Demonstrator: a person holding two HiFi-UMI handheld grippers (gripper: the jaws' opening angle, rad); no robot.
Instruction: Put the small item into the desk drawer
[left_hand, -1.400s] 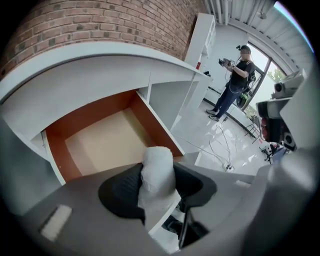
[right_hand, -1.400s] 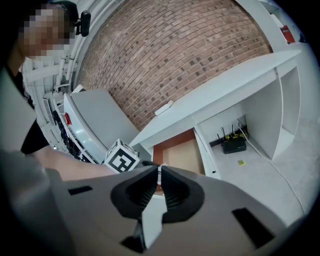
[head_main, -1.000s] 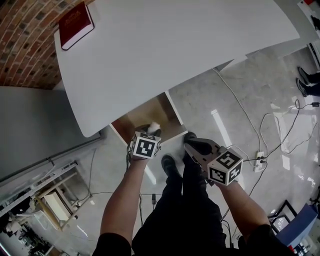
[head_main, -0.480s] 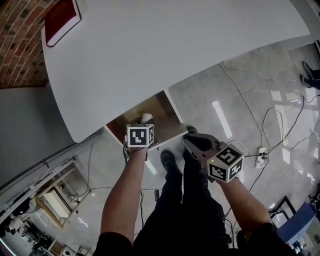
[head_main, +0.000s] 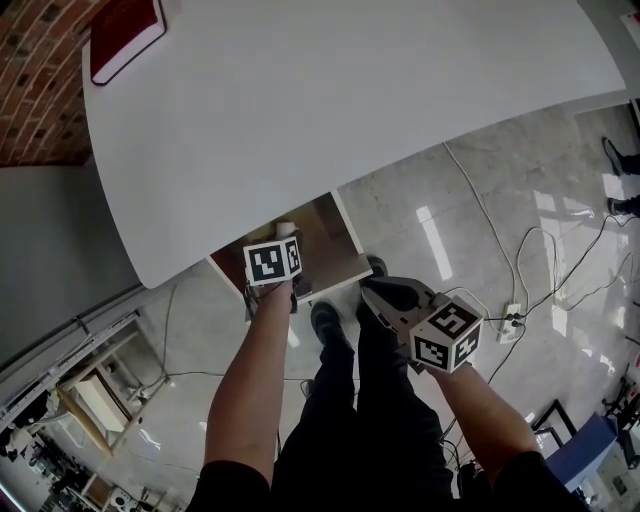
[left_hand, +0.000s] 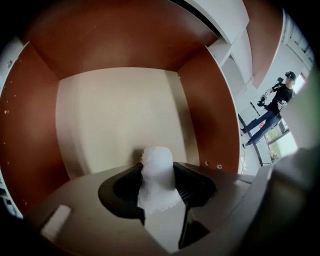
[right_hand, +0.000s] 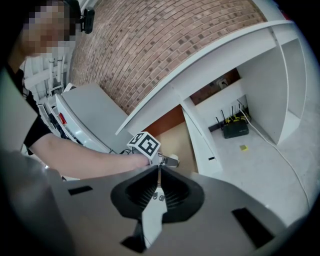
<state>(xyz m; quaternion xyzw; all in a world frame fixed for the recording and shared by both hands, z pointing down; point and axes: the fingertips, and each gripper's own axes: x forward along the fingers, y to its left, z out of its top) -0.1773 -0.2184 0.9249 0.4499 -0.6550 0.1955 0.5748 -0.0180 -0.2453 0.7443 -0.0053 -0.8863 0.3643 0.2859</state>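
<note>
Small item held in left gripper over open drawer.
Left jaws grip the white item above the drawer's pale floor. Right gripper: jaws pressed together, nothing between them.

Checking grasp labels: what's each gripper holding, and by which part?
Left gripper pinches the small white item by its wider near end, tip protruding. Right gripper: shut, empty.

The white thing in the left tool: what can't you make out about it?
Left gripper view: the white item's lower part is hidden inside the left tool; what it is cannot be told.
Head view: the tool's marker cube covers most of it.
Right gripper view: too small.
</note>
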